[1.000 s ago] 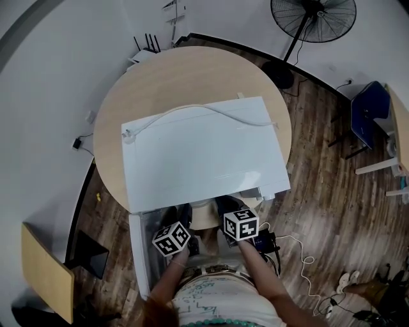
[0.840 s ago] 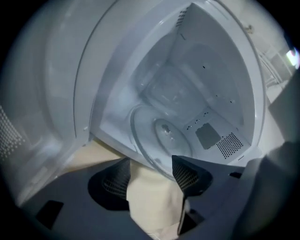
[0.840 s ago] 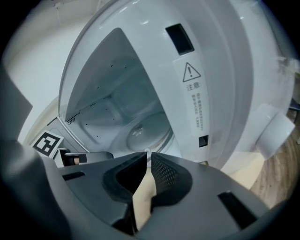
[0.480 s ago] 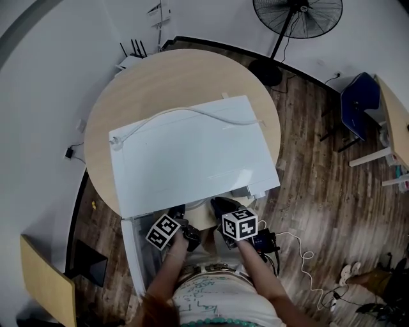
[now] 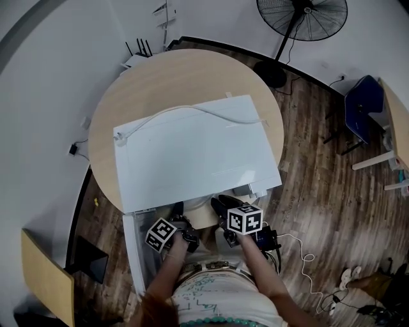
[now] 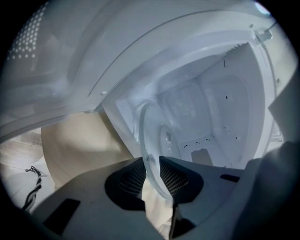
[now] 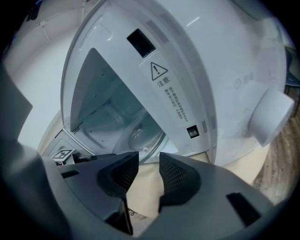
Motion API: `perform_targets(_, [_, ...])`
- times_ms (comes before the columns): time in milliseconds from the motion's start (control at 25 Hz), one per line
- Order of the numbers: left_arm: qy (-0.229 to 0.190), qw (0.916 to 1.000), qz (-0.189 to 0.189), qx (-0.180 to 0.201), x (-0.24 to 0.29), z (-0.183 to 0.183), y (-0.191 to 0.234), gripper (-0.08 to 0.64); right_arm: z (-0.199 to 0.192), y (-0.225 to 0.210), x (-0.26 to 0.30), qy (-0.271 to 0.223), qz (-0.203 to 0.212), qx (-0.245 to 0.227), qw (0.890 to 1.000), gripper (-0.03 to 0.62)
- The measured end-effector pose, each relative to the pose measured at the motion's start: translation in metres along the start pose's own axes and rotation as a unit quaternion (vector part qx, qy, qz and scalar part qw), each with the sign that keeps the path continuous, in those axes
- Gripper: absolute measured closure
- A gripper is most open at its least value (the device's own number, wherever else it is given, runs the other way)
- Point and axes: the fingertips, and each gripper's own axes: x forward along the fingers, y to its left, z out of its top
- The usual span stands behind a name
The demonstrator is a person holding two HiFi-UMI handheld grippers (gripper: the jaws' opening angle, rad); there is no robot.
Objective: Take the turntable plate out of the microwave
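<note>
Your left gripper [image 6: 151, 163]: jaws have just closed in and now pinch the rim of the turntable plate [image 6: 158, 140].
Your right gripper [image 7: 149, 161]: jaws have just spread, nothing between them.
Plate's place: at the microwave [image 6: 220, 93] mouth, mostly inside.
Left for you: draw it clear.

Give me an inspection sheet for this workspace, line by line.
Surface: round wooden table carrying the microwave.
Job's things: microwave door open; turntable plate at the cavity's mouth.
Clutter: nothing seen.
Grippers: left gripper has just been closing, pads on the plate's rim; right gripper has just been opening, nothing between its jaws.
Cables: white cable across the microwave's top; floor cables beside the person.
Surroundings: fan, router, blue chair.
</note>
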Motion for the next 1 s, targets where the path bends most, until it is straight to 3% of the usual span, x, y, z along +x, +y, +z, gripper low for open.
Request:
perform_targets(400, [0.004,0.9992,-0.039,-0.009,-0.018,-0.010,-0.003,0.491,-0.001,0.004,-0.002,-0.002,0.018,0.024,1.000,0.442])
perform_targets(1000, [0.028,0.9985,-0.045,-0.014,-0.051,-0.036,0.010,0.492,-0.004,-0.009,0.000,-0.003,0.024,0.072,0.997,0.414])
